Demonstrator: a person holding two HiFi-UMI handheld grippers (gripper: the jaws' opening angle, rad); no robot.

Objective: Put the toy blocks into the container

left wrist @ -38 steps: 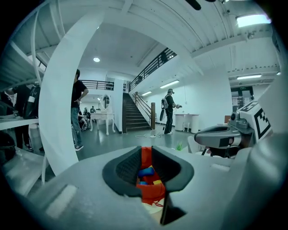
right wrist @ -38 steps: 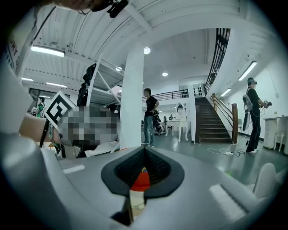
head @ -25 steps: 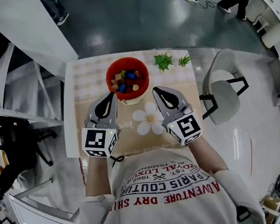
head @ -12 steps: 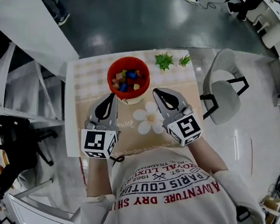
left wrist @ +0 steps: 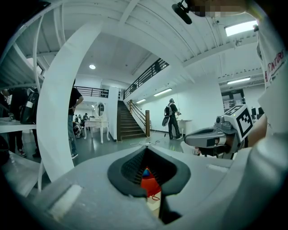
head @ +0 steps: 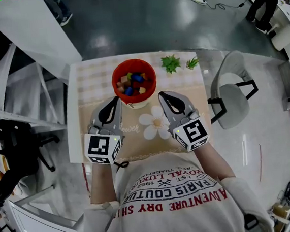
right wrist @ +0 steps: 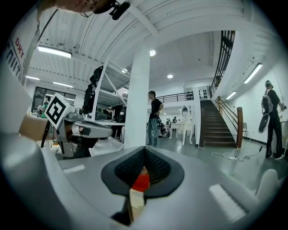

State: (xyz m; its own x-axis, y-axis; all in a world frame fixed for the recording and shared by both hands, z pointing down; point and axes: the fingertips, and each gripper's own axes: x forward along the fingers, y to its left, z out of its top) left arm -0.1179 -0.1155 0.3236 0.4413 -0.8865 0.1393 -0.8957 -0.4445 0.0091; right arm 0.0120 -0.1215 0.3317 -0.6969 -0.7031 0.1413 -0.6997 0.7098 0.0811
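Observation:
The red bowl [head: 133,74] stands at the table's far middle, with several coloured toy blocks [head: 133,82] lying inside it. My left gripper [head: 117,98] hovers just near-left of the bowl, jaws shut with nothing between them. My right gripper [head: 161,94] hovers just near-right of it, also shut and empty. In the left gripper view the closed jaws [left wrist: 145,152] leave a slit through which the red bowl [left wrist: 149,185] shows, and the right gripper [left wrist: 211,137] is off to the side. The right gripper view shows the same bowl [right wrist: 141,182] past its closed jaws [right wrist: 144,150].
Two small green plants [head: 170,63] sit at the table's far right. The cloth has a white flower print [head: 154,122] between the grippers. A grey chair [head: 231,97] stands right of the table. White shelving [head: 26,104] is on the left.
Both grippers and the bowl keep their places. Only a person on the floor at the far right has moved.

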